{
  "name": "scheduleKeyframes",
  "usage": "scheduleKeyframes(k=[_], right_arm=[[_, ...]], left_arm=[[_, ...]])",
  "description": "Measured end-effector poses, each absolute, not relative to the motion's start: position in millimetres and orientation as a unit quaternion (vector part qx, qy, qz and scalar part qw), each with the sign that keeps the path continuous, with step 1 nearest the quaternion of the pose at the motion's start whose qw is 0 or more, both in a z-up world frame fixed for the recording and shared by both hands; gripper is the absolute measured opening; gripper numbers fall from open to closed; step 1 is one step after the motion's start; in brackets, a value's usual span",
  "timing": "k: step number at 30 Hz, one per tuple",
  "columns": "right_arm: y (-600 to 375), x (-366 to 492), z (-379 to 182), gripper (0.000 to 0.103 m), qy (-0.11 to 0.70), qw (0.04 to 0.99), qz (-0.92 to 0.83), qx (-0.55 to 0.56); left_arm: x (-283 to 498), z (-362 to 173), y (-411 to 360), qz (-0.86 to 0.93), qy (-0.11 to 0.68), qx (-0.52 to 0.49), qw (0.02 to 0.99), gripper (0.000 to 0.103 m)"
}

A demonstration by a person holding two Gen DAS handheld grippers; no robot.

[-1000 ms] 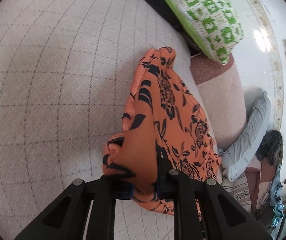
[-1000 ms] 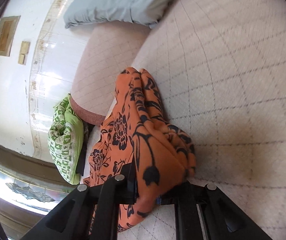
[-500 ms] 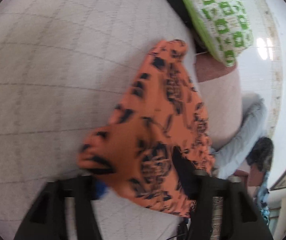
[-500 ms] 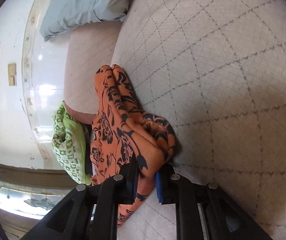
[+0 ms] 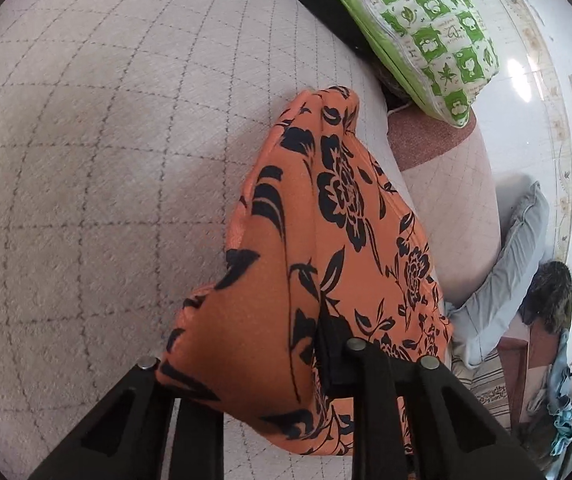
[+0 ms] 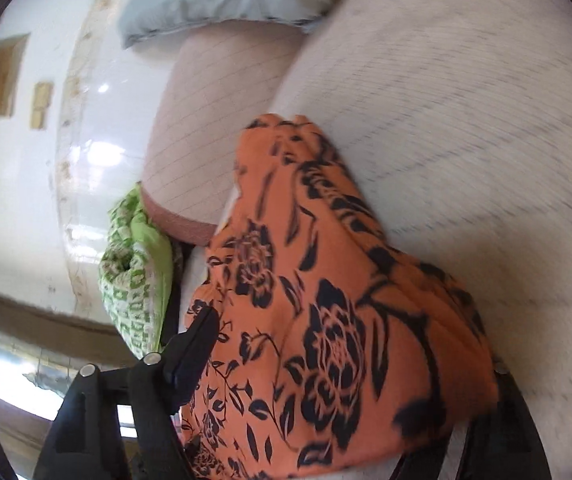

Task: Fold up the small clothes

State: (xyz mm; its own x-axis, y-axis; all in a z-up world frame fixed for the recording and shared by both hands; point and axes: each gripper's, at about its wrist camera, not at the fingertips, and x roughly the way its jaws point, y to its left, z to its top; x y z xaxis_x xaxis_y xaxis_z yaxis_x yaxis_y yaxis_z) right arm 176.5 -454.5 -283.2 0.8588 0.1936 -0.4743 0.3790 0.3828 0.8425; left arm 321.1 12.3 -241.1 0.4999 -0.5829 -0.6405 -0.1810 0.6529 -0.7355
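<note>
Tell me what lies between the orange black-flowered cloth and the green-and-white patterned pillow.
In the left wrist view, bare quilted beige cushion and a dark cloth edge separate the orange floral cloth from the green-and-white pillow.
</note>
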Motion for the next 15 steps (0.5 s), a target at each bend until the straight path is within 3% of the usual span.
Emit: scheduleKeyframes(k=[1, 2, 15], right_arm=[[-454, 180, -289, 0.019, 0.271, 0.787, -0.058, 0.551], [-454, 181, -293, 0.013, 0.274, 0.785, -0.057, 0.553], [-414, 158, -207, 0.012, 0.235, 0.881, -0.051, 0.408]], left_arm=[[320, -240, 12, -0.131, 0.482, -0.392, 0.772, 0.020], [320, -238, 11, -0.131, 0.481, -0.391, 0.774, 0.019], [297, -203, 13, -0.184, 0.448, -0.382, 0.787, 0.017]])
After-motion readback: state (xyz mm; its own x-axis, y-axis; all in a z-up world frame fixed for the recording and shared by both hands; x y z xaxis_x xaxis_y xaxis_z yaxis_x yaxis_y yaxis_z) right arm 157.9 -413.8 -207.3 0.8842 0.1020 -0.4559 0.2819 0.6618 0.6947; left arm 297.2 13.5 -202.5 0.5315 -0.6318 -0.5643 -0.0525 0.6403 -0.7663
